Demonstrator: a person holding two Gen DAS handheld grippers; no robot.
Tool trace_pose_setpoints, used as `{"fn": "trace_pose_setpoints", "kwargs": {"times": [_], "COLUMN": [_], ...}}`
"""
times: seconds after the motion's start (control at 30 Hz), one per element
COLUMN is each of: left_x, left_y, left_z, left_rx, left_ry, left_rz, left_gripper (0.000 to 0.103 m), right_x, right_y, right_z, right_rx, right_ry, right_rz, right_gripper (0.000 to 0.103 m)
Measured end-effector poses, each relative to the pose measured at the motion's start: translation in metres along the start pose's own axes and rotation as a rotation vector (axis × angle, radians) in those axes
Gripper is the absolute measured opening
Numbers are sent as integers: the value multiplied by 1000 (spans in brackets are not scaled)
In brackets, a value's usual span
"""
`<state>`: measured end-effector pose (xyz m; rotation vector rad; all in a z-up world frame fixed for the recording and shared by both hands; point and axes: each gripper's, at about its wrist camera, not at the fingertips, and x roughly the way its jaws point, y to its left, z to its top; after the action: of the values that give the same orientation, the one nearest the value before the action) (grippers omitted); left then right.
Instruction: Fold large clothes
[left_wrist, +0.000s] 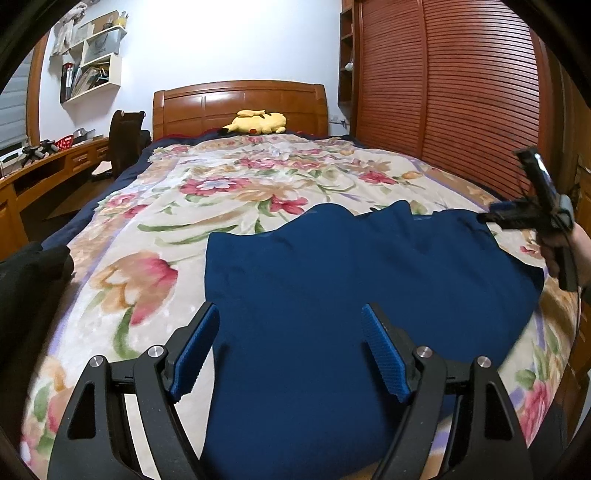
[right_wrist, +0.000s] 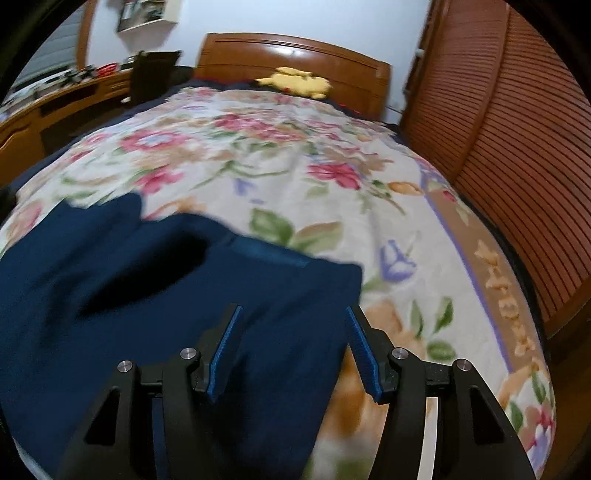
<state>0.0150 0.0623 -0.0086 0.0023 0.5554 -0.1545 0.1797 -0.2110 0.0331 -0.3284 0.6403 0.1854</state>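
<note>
A large dark blue garment (left_wrist: 332, 280) lies spread on the flowered bedspread (left_wrist: 155, 221), its far edge wavy. My left gripper (left_wrist: 290, 314) hovers open over the garment's near left part, blue pads (left_wrist: 195, 347) apart with only cloth lying below them. In the left wrist view the right gripper (left_wrist: 487, 218) shows at the far right, held in a hand (left_wrist: 569, 254) above the garment's right edge. In the right wrist view the right gripper (right_wrist: 291, 314) is open above the garment (right_wrist: 155, 295) near its right edge, and nothing is pinched between its pads (right_wrist: 227, 347).
A yellow plush toy (left_wrist: 258, 122) lies by the wooden headboard (left_wrist: 240, 103). A slatted wooden wardrobe (left_wrist: 461, 92) runs along the bed's right side. A desk (left_wrist: 44, 166) and a dark chair (left_wrist: 125, 140) stand to the left. Something black (left_wrist: 29, 273) lies at the bed's left edge.
</note>
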Motion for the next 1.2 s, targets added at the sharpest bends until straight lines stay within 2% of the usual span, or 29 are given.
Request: {"fn": "trace_pose_setpoints", "kwargs": {"times": [0.27,0.53,0.63,0.73,1.03,1.2], "left_x": [-7,-7,-6,-1,0,0], "left_y": [1,5,7,7,4,4], "left_z": [-12,-26,-32,-38,-43,-45], "left_rx": [-8,-18,-25,-18,-9,-3], "left_ry": [15,46,64,90,85,81], "left_rz": [10,40,37,26,51,69], "left_gripper": [80,80,80,80,80,80], "right_x": [-47,-66,-65,-50,-59,-89], "right_y": [10,4,-3,0,12,35], "right_z": [-49,-77,-89,-103,-102,-102], "right_rx": [-45,-33,-14,0,-15,-36], "right_ry": [-14,-8,24,89,55,-51], "right_rz": [100,150,151,189,110,72], "right_gripper": [59,58,58,58,58,58]}}
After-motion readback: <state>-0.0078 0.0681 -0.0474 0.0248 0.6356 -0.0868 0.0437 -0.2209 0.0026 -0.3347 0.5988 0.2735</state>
